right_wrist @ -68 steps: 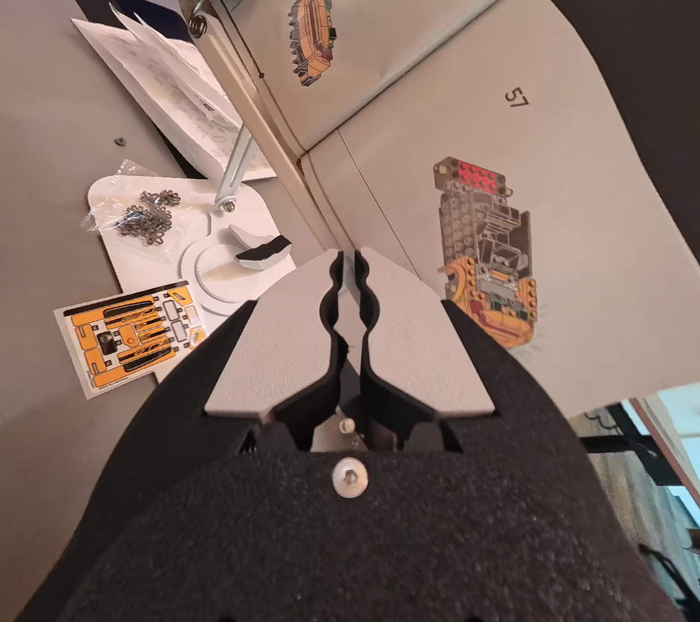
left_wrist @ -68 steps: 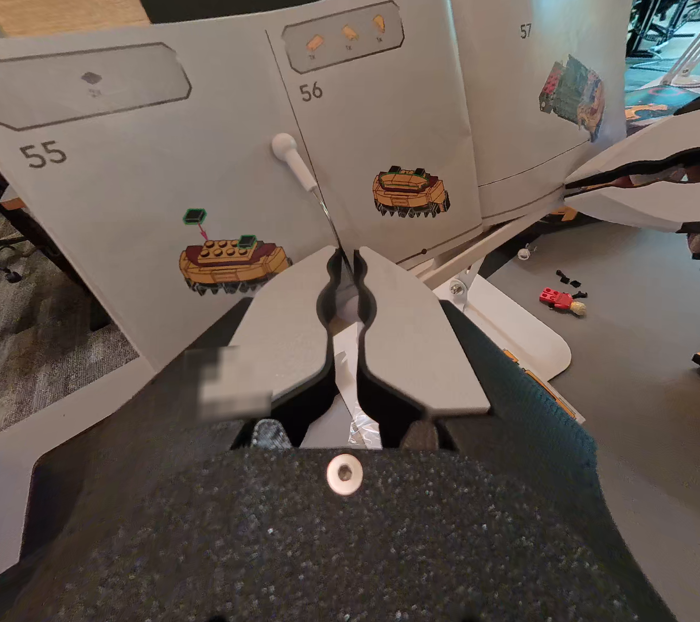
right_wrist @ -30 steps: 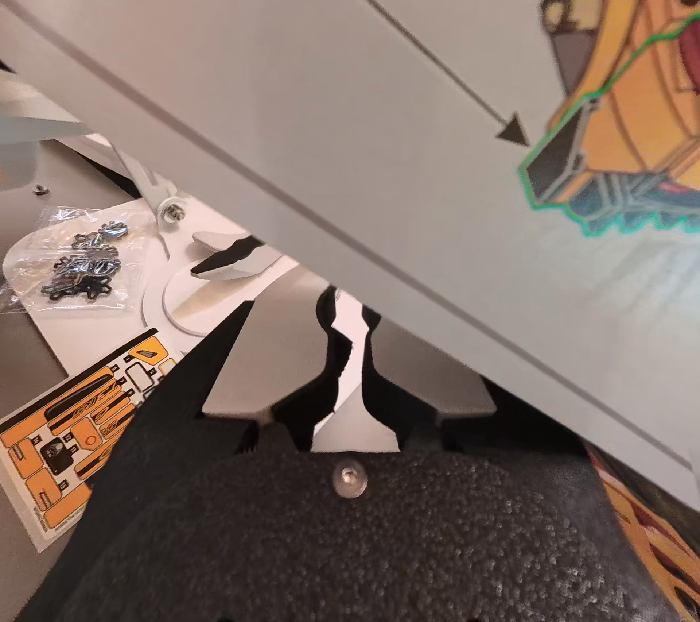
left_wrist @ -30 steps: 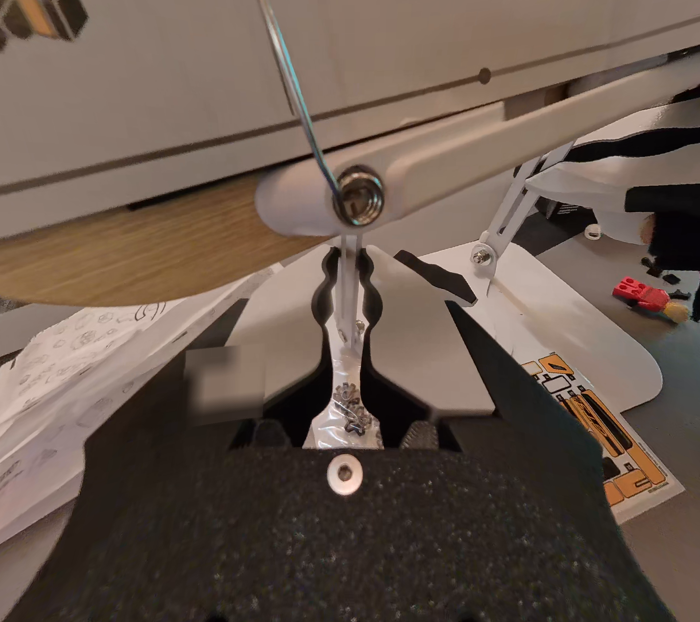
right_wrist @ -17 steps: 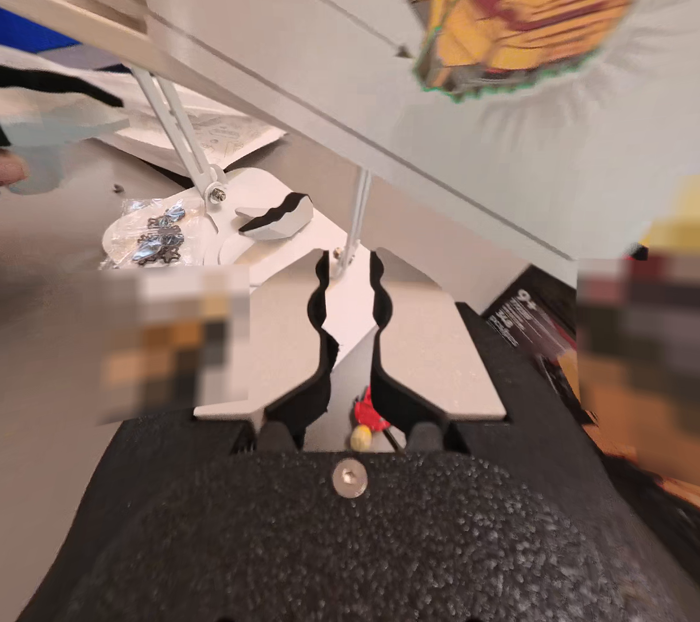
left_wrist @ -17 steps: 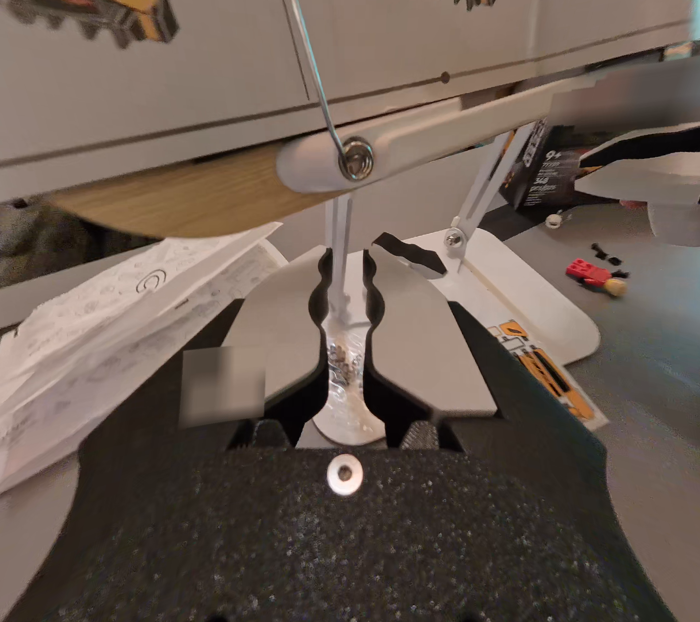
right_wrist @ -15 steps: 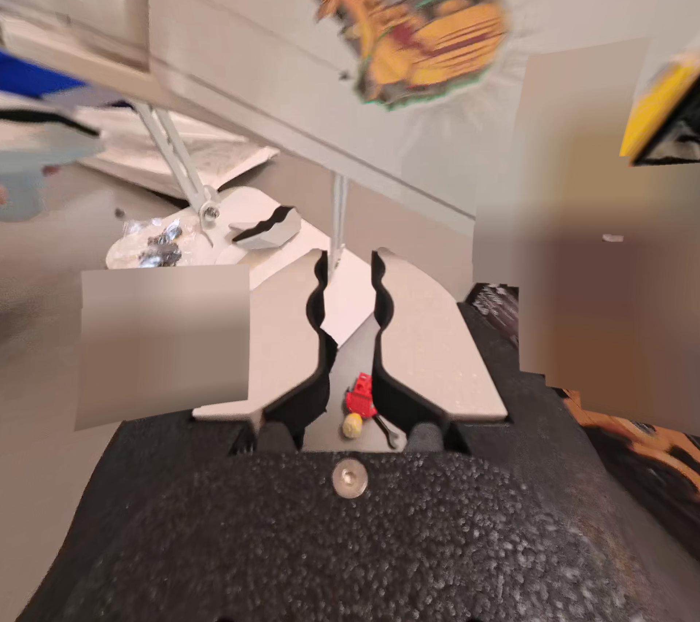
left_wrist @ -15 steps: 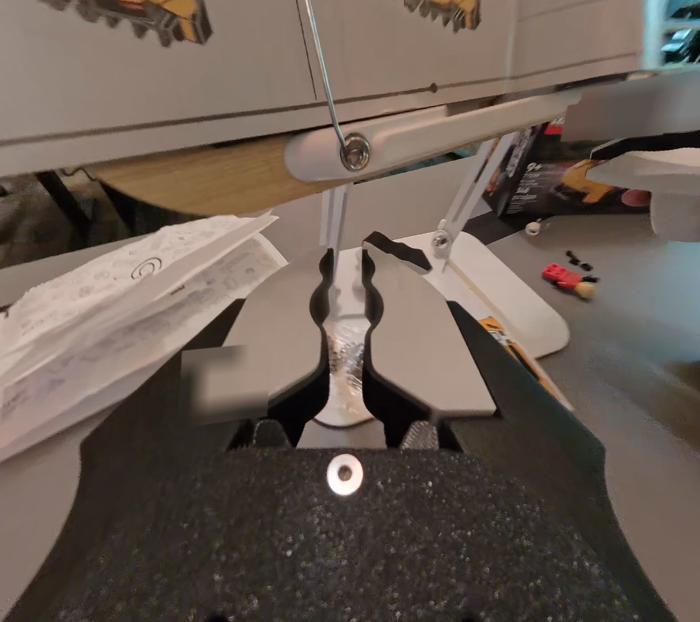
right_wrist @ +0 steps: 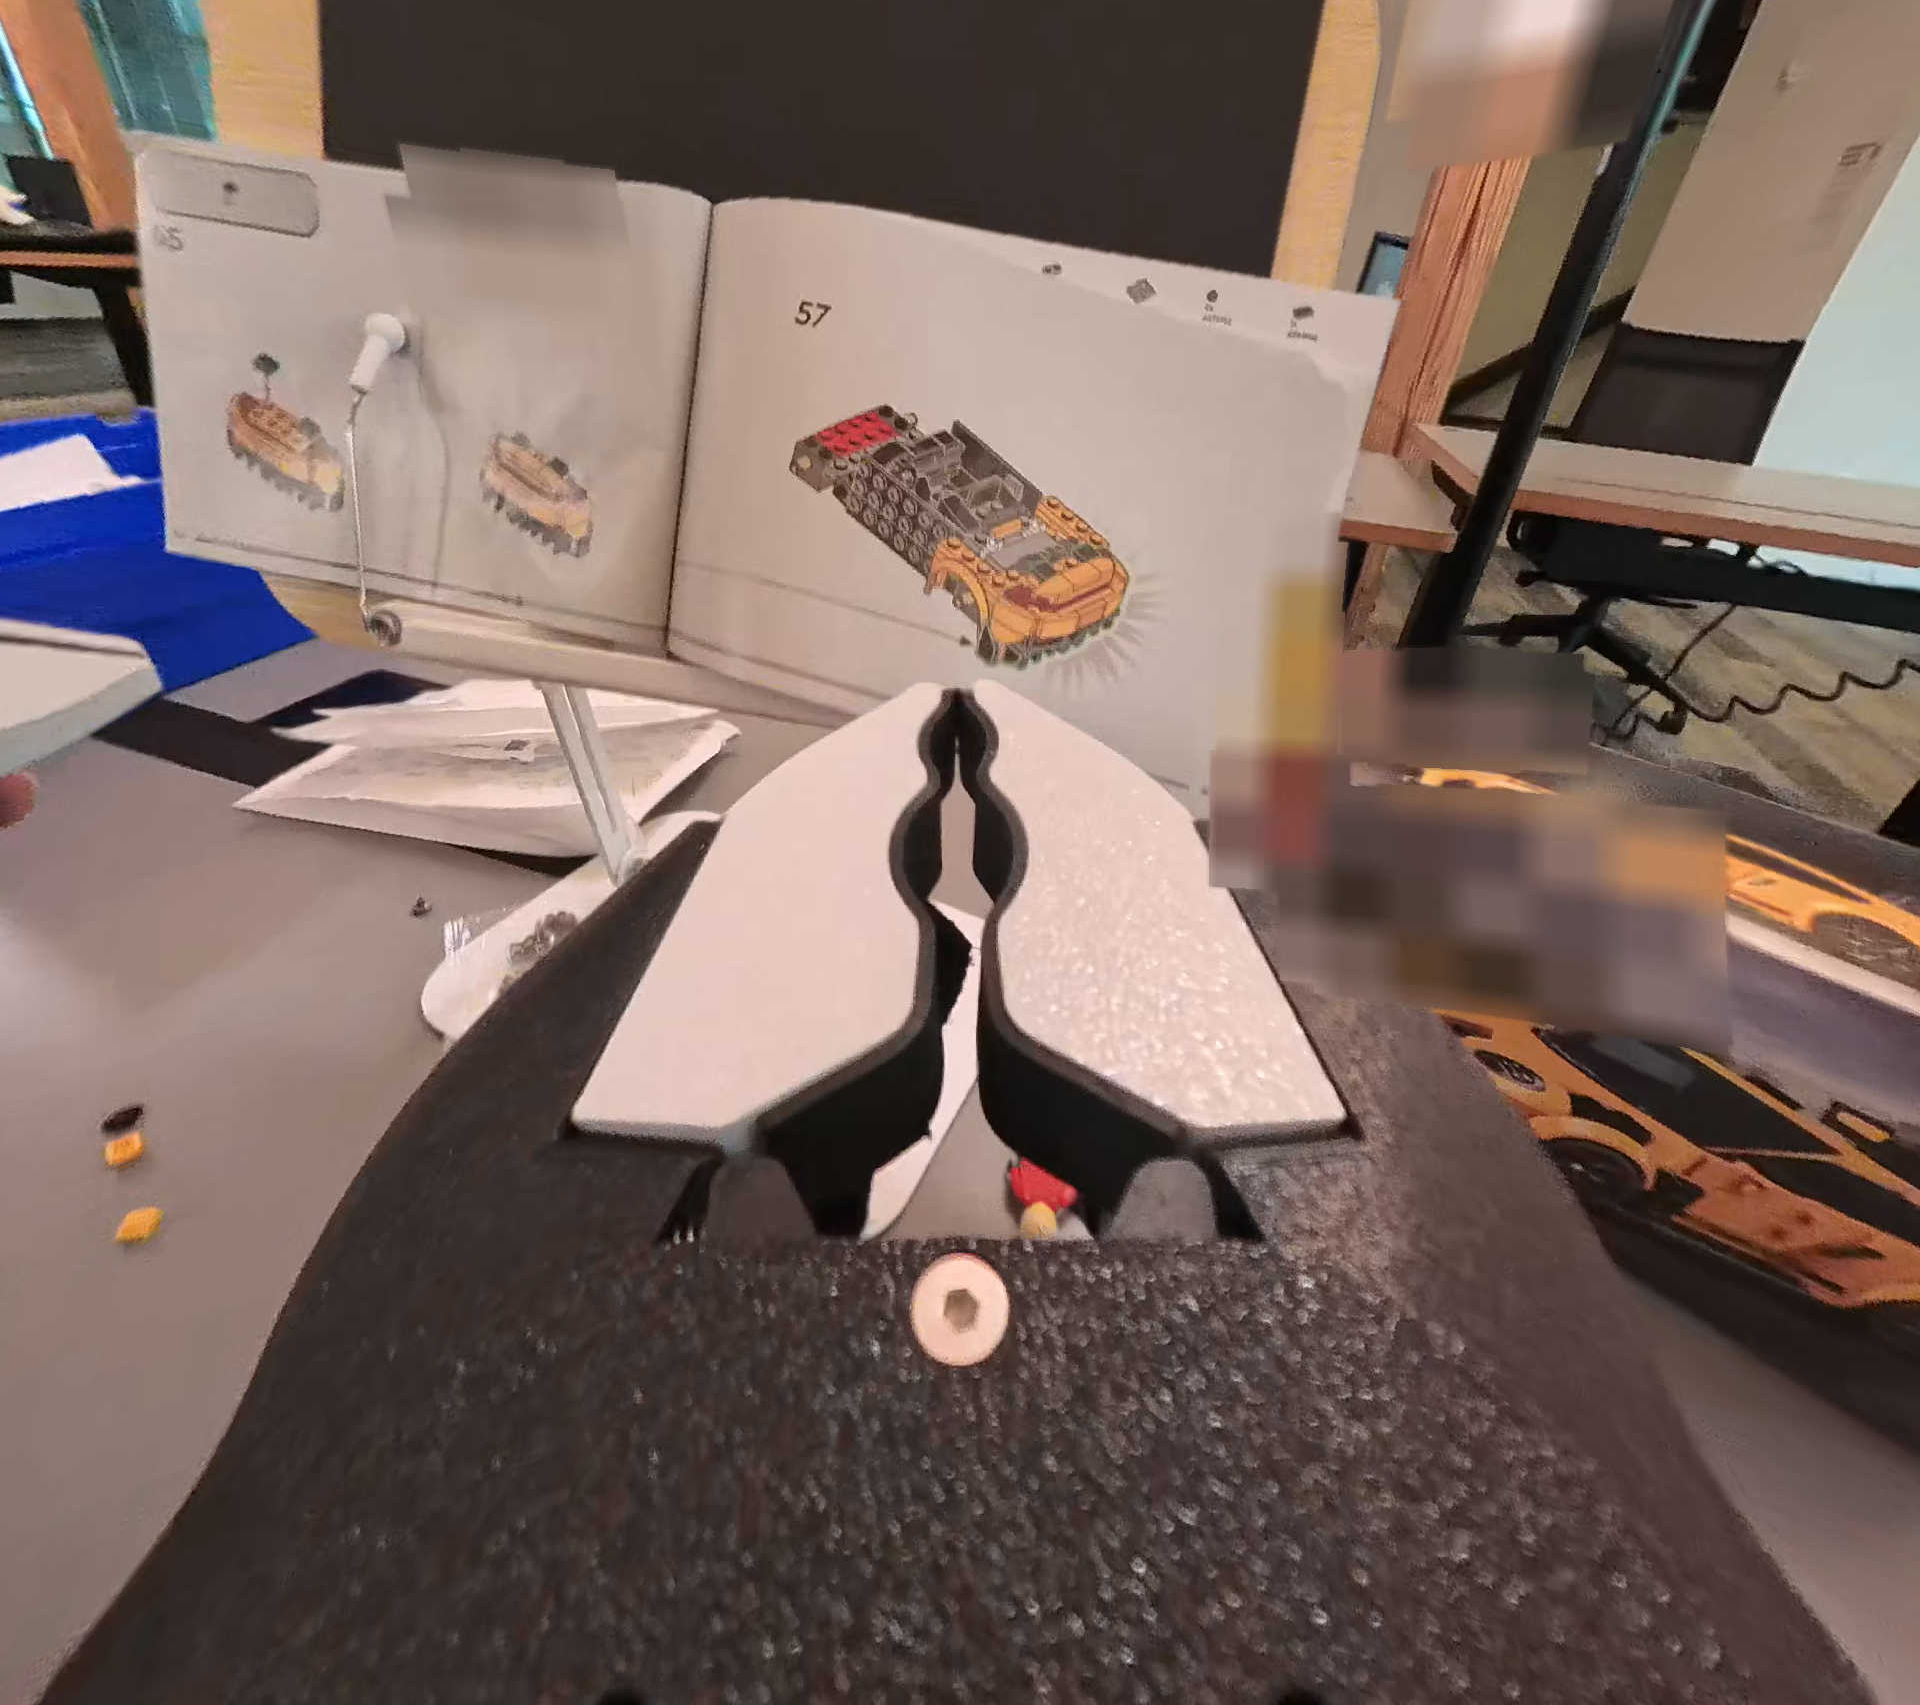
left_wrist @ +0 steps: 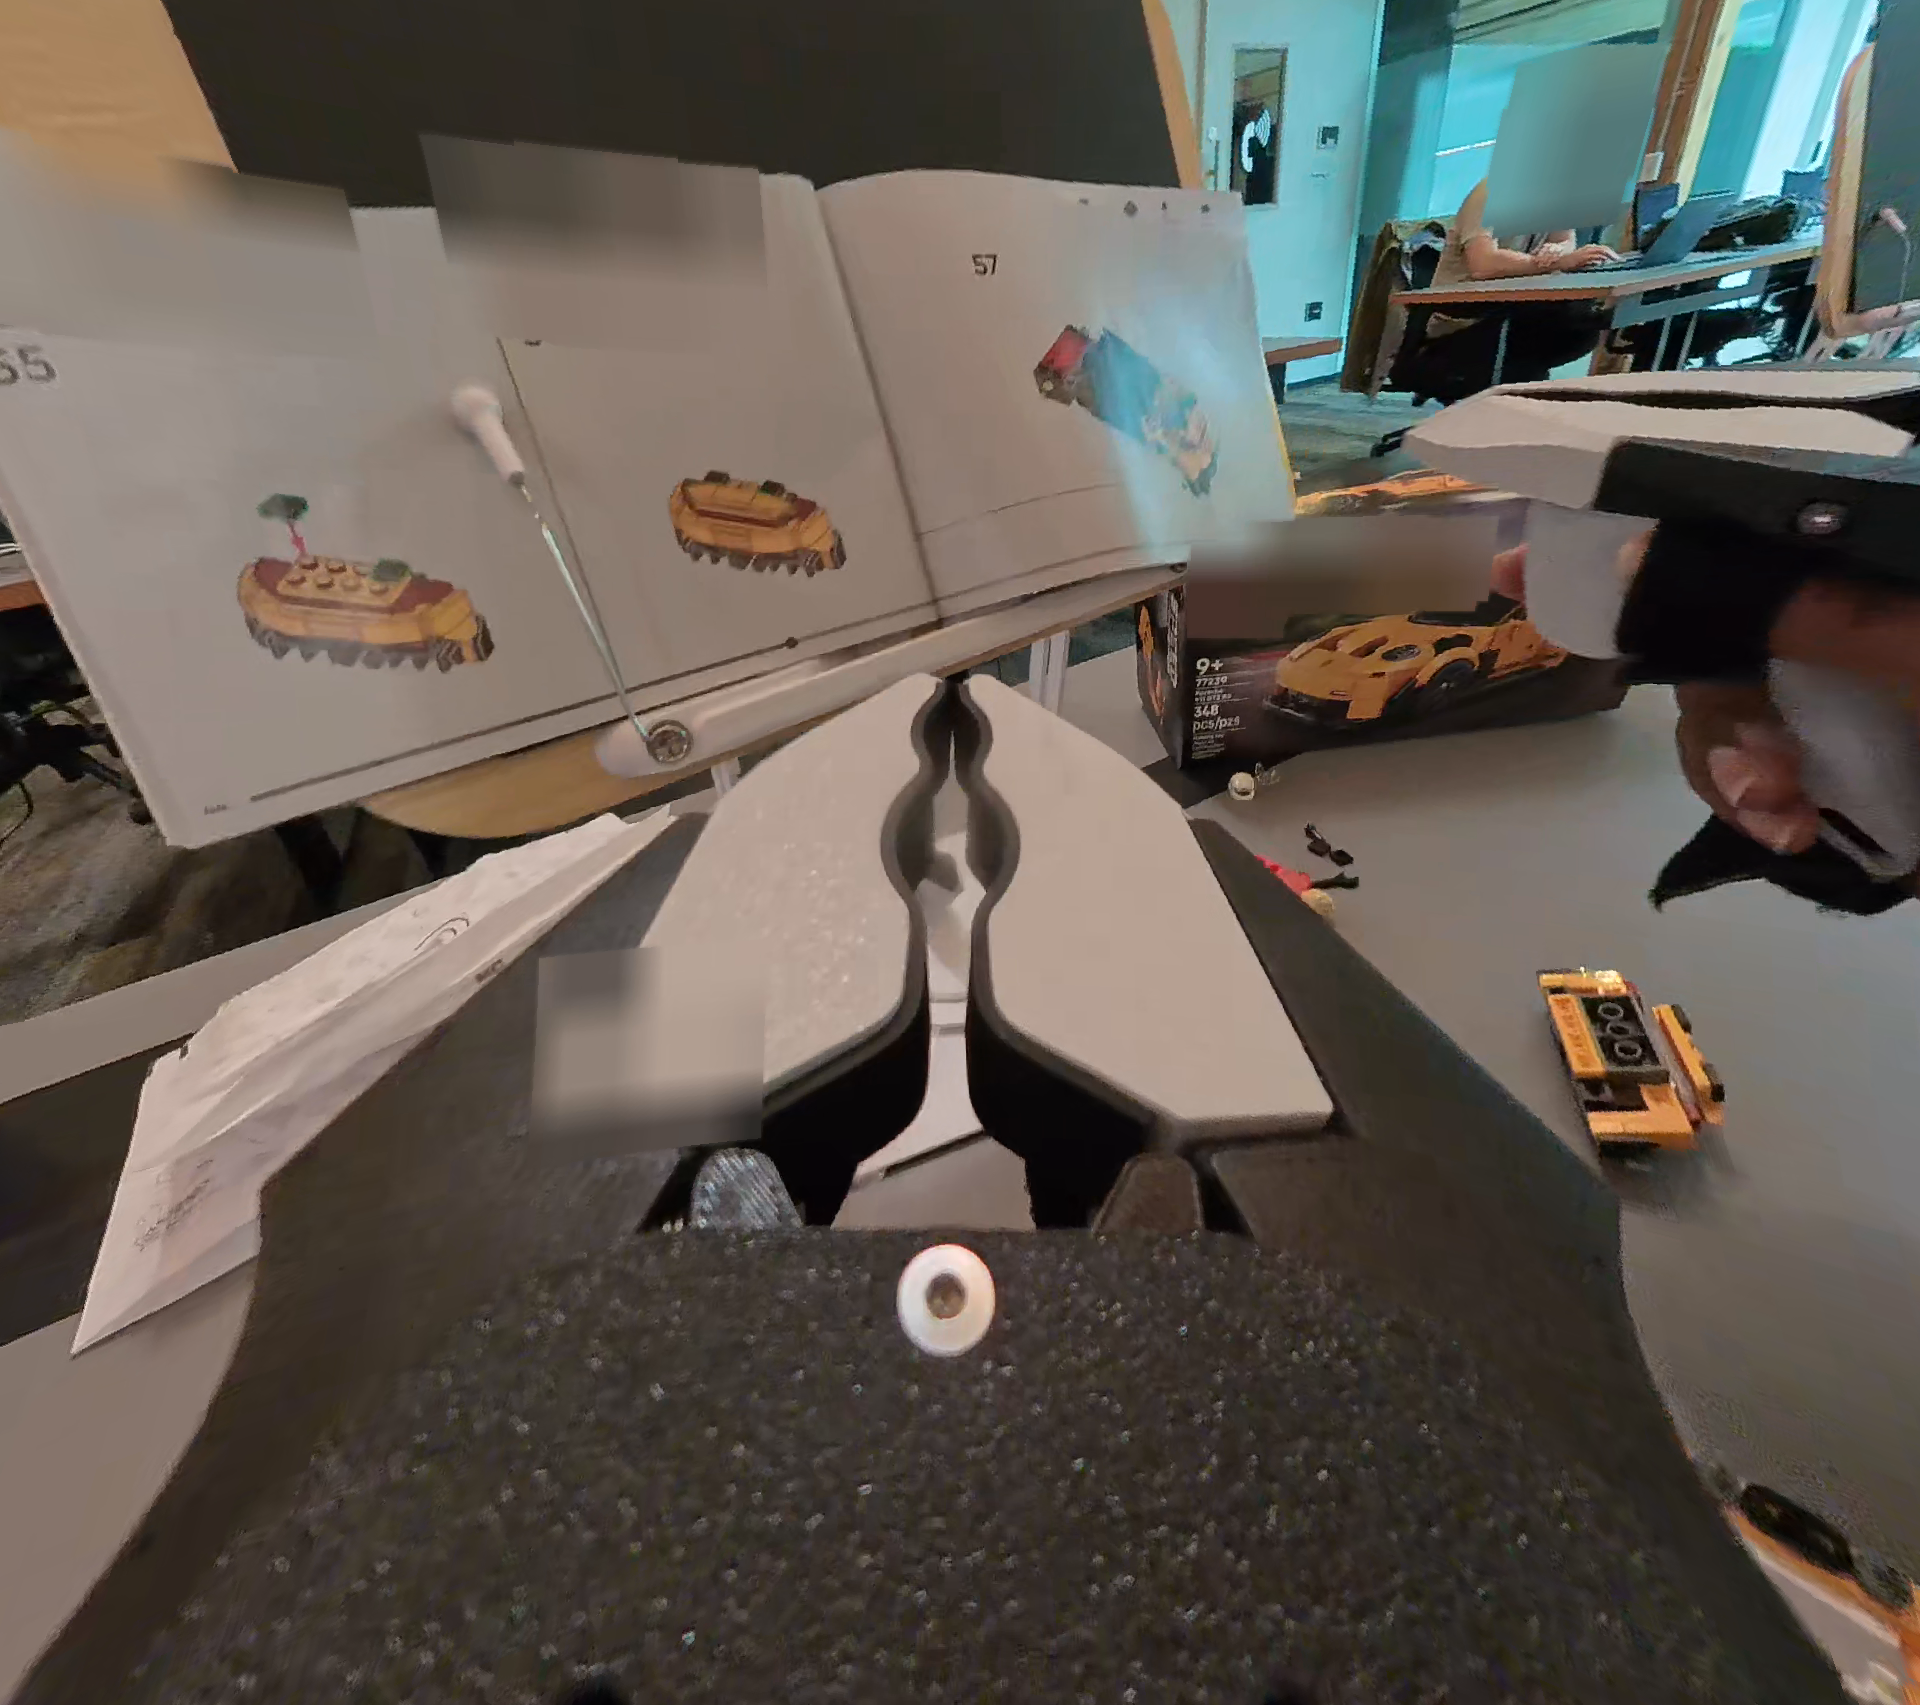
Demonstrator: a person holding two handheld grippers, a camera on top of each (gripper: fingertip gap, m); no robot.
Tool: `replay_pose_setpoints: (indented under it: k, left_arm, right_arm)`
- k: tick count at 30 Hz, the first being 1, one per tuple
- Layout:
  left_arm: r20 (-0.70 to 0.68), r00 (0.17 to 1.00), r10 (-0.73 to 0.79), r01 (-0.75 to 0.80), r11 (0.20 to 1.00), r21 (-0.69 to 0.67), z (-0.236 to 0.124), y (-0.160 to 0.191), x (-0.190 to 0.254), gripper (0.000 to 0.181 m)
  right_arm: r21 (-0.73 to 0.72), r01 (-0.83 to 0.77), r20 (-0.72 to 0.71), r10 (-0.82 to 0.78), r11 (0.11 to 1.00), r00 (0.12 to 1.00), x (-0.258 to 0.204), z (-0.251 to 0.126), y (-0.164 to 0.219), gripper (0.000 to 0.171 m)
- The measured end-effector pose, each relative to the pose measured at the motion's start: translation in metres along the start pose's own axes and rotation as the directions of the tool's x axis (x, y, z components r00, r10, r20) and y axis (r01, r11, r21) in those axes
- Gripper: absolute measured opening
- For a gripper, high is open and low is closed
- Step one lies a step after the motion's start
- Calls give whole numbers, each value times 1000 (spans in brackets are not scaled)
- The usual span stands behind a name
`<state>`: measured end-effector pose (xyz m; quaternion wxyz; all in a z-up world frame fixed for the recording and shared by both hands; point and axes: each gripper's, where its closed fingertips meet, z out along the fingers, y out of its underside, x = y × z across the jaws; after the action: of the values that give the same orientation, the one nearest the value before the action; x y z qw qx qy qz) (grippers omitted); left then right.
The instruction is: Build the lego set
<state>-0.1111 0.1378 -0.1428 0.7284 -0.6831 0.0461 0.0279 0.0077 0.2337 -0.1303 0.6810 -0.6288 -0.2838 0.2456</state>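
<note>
The open instruction booklet (left_wrist: 727, 450) rests on a white stand (left_wrist: 790, 699) at the back of the grey table; it also shows in the right wrist view (right_wrist: 935, 460). A partly built orange and black lego assembly (left_wrist: 1626, 1073) lies on the table to the right. My left gripper (left_wrist: 951, 689) is shut and empty, held above the table in front of the stand. My right gripper (right_wrist: 951, 699) is shut and empty, facing the booklet's right page. It also shows in the left wrist view (left_wrist: 1455, 434), held by a hand. A small red figure piece (right_wrist: 1039, 1193) lies below the right gripper.
The lego box (left_wrist: 1351, 668) stands at the back right. White paper bags (left_wrist: 312, 1032) lie at the left. A clear bag of small dark parts (right_wrist: 530, 933) sits on the stand's base. Loose orange bits (right_wrist: 135, 1224) lie at the left. A blue bin (right_wrist: 104, 554) stands behind. Left tips to right tips: about 15 centimetres.
Both grippers have pulled back and up from under the booklet stand, so the whole booklet shows. Both pairs of jaws have closed from a narrow gap to touching tips.
</note>
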Motion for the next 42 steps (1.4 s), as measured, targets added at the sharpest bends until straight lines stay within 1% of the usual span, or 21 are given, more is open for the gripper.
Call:
replay_pose_setpoints:
  k: [4,7,8,10,12,14,17,22,25,28,32,37,42]
  left_arm:
    - [-3,999,-53,53,998,35,19,-25,-1,0]
    - [6,998,-61,60,995,83,29,-38,-3,0]
    - [-4,998,-65,65,994,89,29,-36,-2,0]
    - [-7,999,-49,49,996,77,30,-23,-1,0]
    - [-3,999,-41,42,998,52,32,-9,-3,0]
    - [5,999,-52,52,998,30,34,0,-6,0]
    - [36,999,-31,30,999,26,33,1,-13,0]
    - [68,997,-36,34,999,31,29,-2,-23,0]
    - [96,995,-29,27,999,21,30,-2,-31,0]
    - [115,993,-25,24,1000,7,31,0,-38,0]
    - [141,990,9,-8,1000,-4,32,1,-48,0]
    - [109,994,26,-24,999,-25,53,-1,-57,0]
    - [110,993,30,-26,999,-41,72,5,-61,0]
  right_arm:
    - [-8,-48,-36,47,999,998,6,25,-12,0]
    - [9,-86,-71,86,996,994,16,33,-9,0]
    - [22,-92,-72,93,996,993,17,33,-5,0]
    - [4,-13,-76,14,1000,997,18,35,4,0]
    - [45,6,-53,-3,999,999,14,35,-1,0]
    - [53,24,-17,-23,998,1000,2,37,-6,0]
    - [62,79,1,-79,995,997,-15,38,-7,0]
    - [49,81,46,-83,996,995,-33,39,-2,0]
    - [73,47,107,-55,996,993,-59,41,-8,0]
    - [91,50,146,-63,995,987,-88,52,-16,0]
    - [66,55,186,-67,996,980,-113,77,-16,0]
    - [17,83,200,-85,996,976,-123,98,-7,0]
    - [-26,95,197,-88,995,976,-125,107,4,0]
